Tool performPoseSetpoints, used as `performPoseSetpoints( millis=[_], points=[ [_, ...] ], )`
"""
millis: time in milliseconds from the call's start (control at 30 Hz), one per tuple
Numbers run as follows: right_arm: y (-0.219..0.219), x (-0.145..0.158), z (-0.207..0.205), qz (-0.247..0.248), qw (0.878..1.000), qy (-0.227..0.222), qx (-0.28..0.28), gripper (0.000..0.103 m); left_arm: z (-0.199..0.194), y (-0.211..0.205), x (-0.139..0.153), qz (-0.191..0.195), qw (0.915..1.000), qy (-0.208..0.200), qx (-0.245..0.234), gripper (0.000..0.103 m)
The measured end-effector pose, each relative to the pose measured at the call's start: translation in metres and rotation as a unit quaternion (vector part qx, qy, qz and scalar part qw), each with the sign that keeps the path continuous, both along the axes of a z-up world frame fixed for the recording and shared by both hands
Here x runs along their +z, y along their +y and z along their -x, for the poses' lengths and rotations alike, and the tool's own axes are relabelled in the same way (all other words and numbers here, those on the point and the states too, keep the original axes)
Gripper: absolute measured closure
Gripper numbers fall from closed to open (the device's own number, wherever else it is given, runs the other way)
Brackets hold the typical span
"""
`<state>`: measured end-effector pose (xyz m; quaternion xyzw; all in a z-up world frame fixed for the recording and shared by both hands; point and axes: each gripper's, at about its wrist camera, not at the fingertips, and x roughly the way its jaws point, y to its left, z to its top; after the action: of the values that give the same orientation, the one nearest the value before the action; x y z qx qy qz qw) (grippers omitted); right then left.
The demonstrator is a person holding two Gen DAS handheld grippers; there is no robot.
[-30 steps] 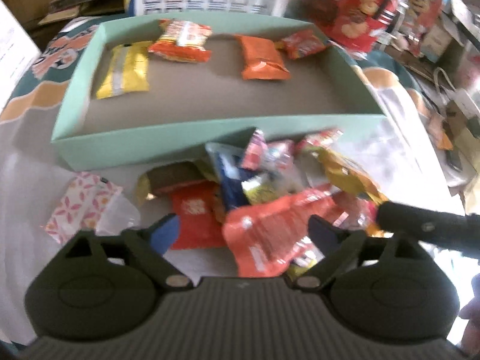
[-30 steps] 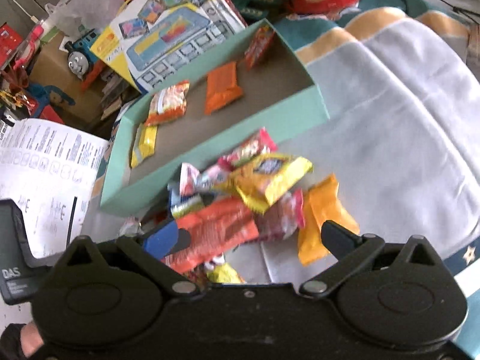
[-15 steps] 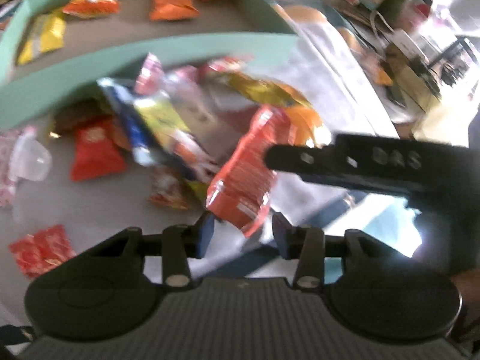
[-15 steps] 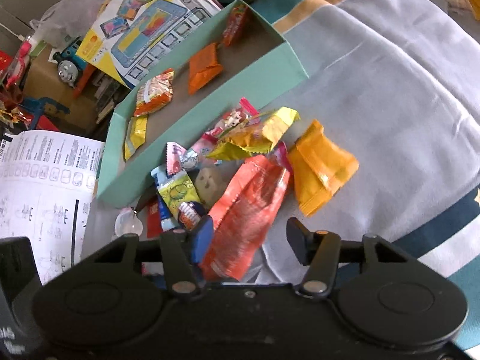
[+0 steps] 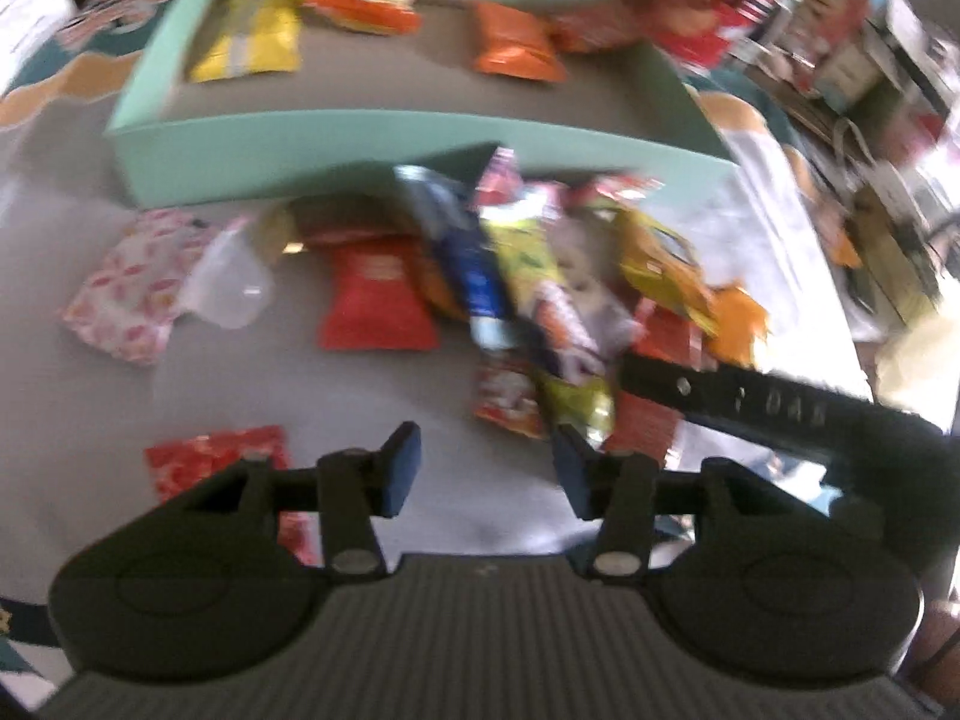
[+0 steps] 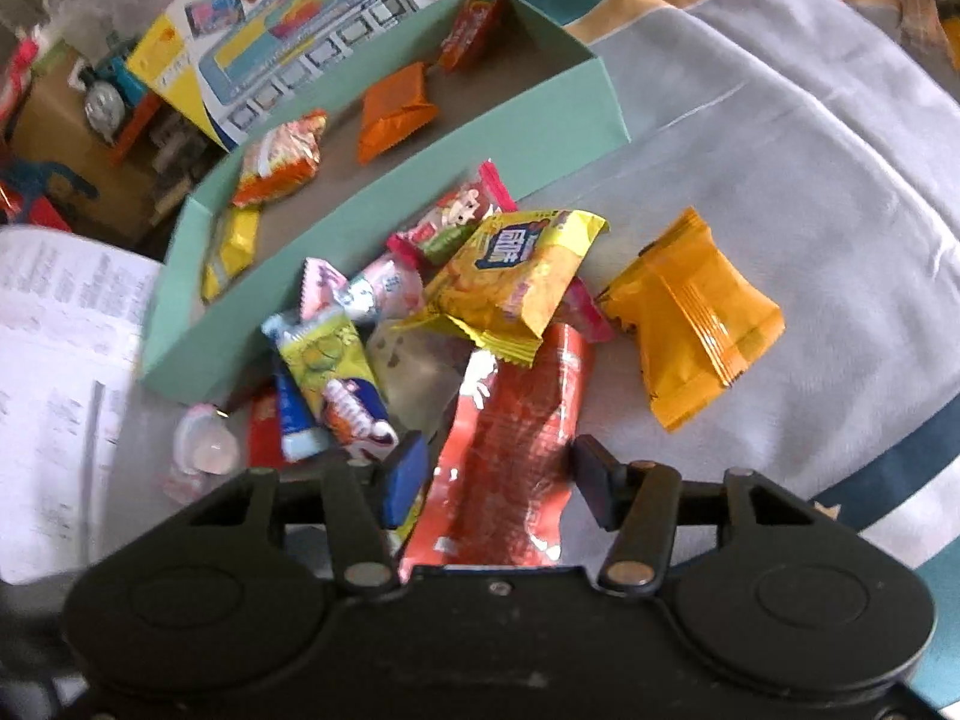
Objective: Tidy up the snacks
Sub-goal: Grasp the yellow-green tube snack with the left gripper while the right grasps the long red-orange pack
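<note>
The left tool [image 5: 483, 468], emptied and opening, had passed the red packet [image 6: 510, 456] to the right tool [image 6: 498, 474], which gripped it.

A grey blanket [image 6: 780, 138] with yellow and dark teal bands spreads ahead and to the right of the right-hand tool. Far ahead and to its left, a yellow toy box [image 6: 282, 30] printed with a keyboard picture leans among household clutter, with a blue toy train engine [image 6: 111, 93] just beyond its left edge. A white printed instruction sheet [image 6: 54, 360] lies to the tool's left. Seen from the left-hand tool, a red package with biscuit pictures [image 5: 714, 6] stands far ahead and to the right, blurred, beside stacked boxes and papers [image 5: 852, 54] too smeared to identify.
</note>
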<state>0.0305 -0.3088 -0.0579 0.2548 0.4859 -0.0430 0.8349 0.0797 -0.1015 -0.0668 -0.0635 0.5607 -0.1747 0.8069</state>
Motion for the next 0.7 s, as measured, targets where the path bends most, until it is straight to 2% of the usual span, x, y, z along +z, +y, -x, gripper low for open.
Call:
performPoseSetpoints(
  millis=[67,167,200,233,333,433,567,600,633,667,700],
  points=[
    [0.013,0.001,-0.001,0.046,0.999,-0.005,0.023,0.048,-0.003,0.002,0.0,-0.002,0.9999,0.001,0.011,0.053],
    [0.024,0.005,0.005,0.099,0.993,-0.022,0.061,0.064,-0.004,-0.003,0.0,-0.005,0.9999,-0.005,0.009,0.052],
    [0.024,0.007,0.008,0.11,0.991,-0.025,0.069,0.072,-0.003,-0.006,0.001,-0.007,0.9999,-0.009,0.005,0.052],
    [0.021,0.008,0.011,0.116,0.99,-0.024,0.073,0.073,-0.002,-0.014,0.002,-0.009,0.9999,-0.014,0.001,0.052],
    [0.005,0.007,0.022,0.11,0.992,-0.019,0.062,0.073,-0.002,-0.031,0.009,-0.018,0.9991,-0.037,-0.014,0.054],
    [-0.016,0.006,0.037,0.083,0.995,-0.024,0.052,0.073,-0.005,-0.048,0.014,-0.029,0.9976,-0.058,-0.027,0.054],
    [-0.035,0.004,0.054,0.06,0.997,-0.027,0.049,0.073,-0.011,-0.077,0.005,-0.056,0.9953,-0.06,-0.051,0.054],
    [-0.037,0.004,0.057,0.056,0.997,-0.028,0.047,0.073,-0.011,-0.081,0.0,-0.064,0.9947,-0.058,-0.054,0.057],
    [-0.04,0.004,0.059,0.053,0.997,-0.029,0.044,0.072,-0.009,-0.086,-0.005,-0.07,0.994,-0.058,-0.062,0.074],
    [-0.042,0.004,0.06,0.05,0.997,-0.03,0.042,0.072,-0.006,-0.092,-0.008,-0.076,0.9926,-0.059,-0.073,0.085],
    [-0.042,0.004,0.062,0.05,0.997,-0.03,0.04,0.07,-0.001,-0.095,-0.01,-0.082,0.9907,-0.065,-0.087,0.088]
  ],
)
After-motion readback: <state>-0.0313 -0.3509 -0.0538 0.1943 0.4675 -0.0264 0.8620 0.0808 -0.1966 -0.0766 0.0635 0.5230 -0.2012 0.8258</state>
